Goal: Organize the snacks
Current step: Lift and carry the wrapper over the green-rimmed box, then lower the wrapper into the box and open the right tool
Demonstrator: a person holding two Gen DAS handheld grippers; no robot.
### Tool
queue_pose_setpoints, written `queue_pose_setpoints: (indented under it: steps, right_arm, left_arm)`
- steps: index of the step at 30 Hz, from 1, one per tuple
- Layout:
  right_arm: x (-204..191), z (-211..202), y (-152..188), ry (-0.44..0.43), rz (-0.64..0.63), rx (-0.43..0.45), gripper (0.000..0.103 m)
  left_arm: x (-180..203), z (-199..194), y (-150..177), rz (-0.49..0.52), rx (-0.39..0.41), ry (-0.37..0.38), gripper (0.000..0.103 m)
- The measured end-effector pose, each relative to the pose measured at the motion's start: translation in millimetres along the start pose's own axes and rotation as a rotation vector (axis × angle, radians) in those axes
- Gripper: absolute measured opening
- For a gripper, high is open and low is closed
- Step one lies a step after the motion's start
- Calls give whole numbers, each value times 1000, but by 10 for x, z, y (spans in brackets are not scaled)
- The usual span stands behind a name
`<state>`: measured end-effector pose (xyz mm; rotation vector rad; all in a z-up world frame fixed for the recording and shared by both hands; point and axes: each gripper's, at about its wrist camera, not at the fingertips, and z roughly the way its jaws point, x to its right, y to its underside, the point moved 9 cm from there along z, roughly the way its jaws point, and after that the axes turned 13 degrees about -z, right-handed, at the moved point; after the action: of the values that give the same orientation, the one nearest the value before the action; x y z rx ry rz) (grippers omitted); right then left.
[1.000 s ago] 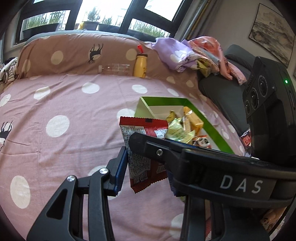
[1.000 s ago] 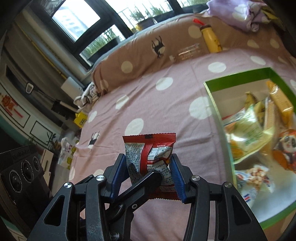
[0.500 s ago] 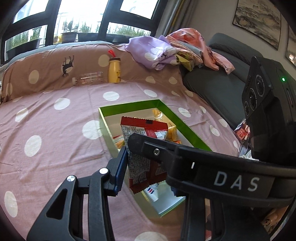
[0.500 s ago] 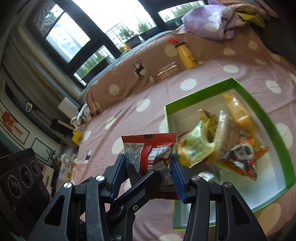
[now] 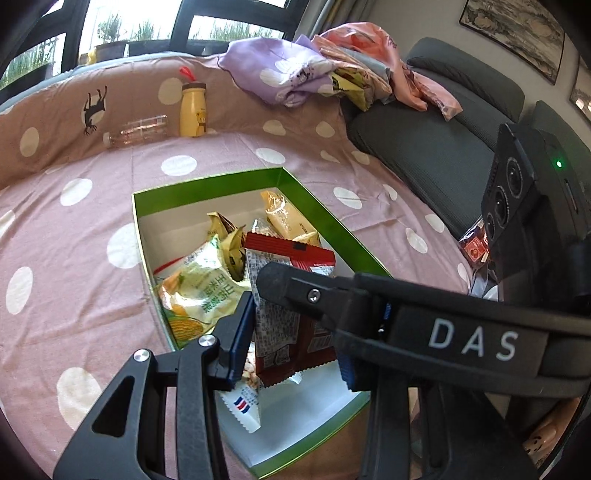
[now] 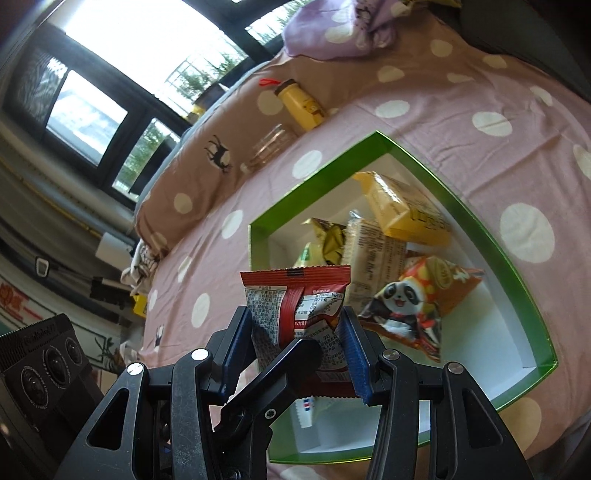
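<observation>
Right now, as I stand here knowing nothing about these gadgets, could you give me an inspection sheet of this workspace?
Surface: pink dotted cover, lightly creased.
Job's things: red packet held above the green-rimmed box, which holds a panda packet, a yellow packet and a green corn packet.
Clutter: yellow bottle upright, clear bottle lying beside it, pile of clothes.
Tongs: left tongs and right tongs both closed on the red packet.
Cables: nothing seen.
Surroundings: windows, grey sofa, framed picture.
</observation>
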<state>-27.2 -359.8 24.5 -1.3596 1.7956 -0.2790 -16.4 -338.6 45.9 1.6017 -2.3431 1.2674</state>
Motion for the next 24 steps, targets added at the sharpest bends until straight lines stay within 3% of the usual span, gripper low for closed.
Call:
queue_pose_setpoints:
  steps: [11,24]
  right_arm:
    - [292,110,77,37,69,-55,52]
    - [419,206,119,72,97,-97,52]
  left_arm:
    - [-9,261,115,-66,-110,1,38]
    - [-61,392,201,-111,-184,-4,38]
